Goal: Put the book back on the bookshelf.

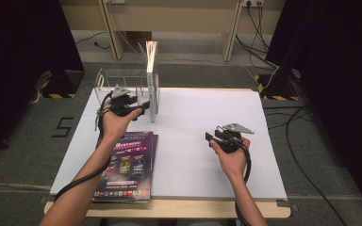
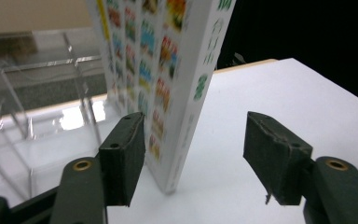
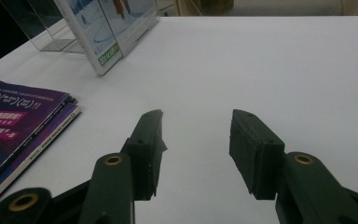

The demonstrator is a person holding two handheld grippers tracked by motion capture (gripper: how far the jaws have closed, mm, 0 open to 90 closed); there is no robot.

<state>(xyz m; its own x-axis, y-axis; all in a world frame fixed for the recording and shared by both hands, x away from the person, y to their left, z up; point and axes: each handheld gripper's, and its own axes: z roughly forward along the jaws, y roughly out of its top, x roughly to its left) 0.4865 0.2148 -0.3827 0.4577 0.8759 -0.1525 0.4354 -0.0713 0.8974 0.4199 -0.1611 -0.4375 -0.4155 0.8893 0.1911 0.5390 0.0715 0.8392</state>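
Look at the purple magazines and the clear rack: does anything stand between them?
Nothing visible on the table does. The magazines lie flat in front of the rack. The left tongs hang open above that gap, around the lower edge of the upright book in the rack.

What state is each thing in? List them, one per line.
Book: upright on its lower edge, beside the clear rack, between the open fingers, untouched.
Clear rack: standing, near compartments bare.
Purple magazines: stacked flat, closed.
Left gripper: open.
Right gripper: open, holding nothing.
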